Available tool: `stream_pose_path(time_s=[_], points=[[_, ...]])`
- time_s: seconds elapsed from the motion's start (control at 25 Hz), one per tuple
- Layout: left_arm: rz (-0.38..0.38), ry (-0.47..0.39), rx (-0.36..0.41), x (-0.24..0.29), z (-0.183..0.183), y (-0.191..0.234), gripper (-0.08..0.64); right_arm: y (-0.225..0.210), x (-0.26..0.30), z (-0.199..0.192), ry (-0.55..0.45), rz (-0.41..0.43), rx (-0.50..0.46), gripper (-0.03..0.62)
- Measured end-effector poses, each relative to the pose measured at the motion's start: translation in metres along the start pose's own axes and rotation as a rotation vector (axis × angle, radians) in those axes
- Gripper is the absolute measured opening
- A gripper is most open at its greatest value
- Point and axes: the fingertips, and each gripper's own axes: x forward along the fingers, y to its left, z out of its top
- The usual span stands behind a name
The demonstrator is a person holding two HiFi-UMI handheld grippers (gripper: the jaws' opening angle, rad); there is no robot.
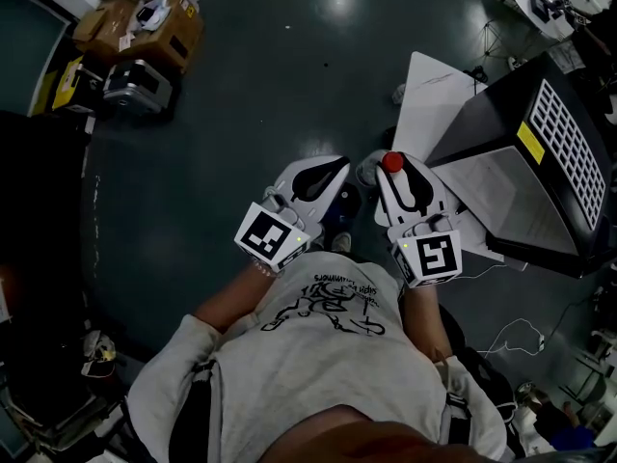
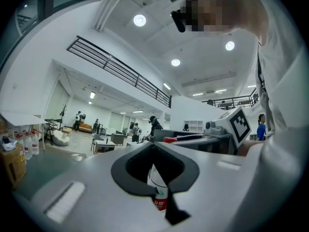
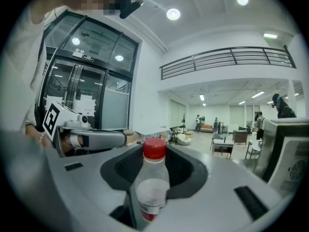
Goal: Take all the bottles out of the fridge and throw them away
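Left tongs: we have them closed on a clear plastic bottle with a red-and-white label. It sits in the narrow gap between the black pads, with its body hanging below them.
Right tongs: we see them pinching a clear plastic bottle with a red cap. It stands upright, with the cap poking up above the pads.
Where the bottles are: both are in our tongs, held out in front of the grey printed T-shirt and over the dark floor.
Tongs together: from the head view they sit side by side, close but apart. Each marker cube is nearest the body and the tips point away.
Right of us: a black box-shaped unit with a white grid panel stands on the floor, with a white sheet just beside it.
Far left: brown cardboard boxes are stacked well apart from our hands.
Background: an open hall with ceiling lights and a railing, and small figures in the distance.
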Motion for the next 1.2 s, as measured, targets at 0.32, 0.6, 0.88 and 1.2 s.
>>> stream_pose_path(time_s=[0.32, 0.6, 0.88, 1.2], points=[[0.002, 0.045, -0.016, 0.000, -0.024, -0.006, 0.008, 0.000, -0.006, -0.027, 0.036, 0.007, 0.016, 0.146], [-0.001, 0.096, -0.036, -0.003, -0.055, -0.009, 0.008, 0.005, -0.006, -0.062, 0.072, 0.011, 0.043, 0.146], [0.005, 0.153, -0.064, -0.008, -0.098, -0.013, 0.008, 0.017, -0.005, -0.100, 0.087, 0.015, 0.079, 0.146], [0.024, 0.213, -0.118, -0.020, -0.147, -0.008, 0.008, 0.027, -0.001, -0.149, 0.148, 0.004, 0.137, 0.146]])
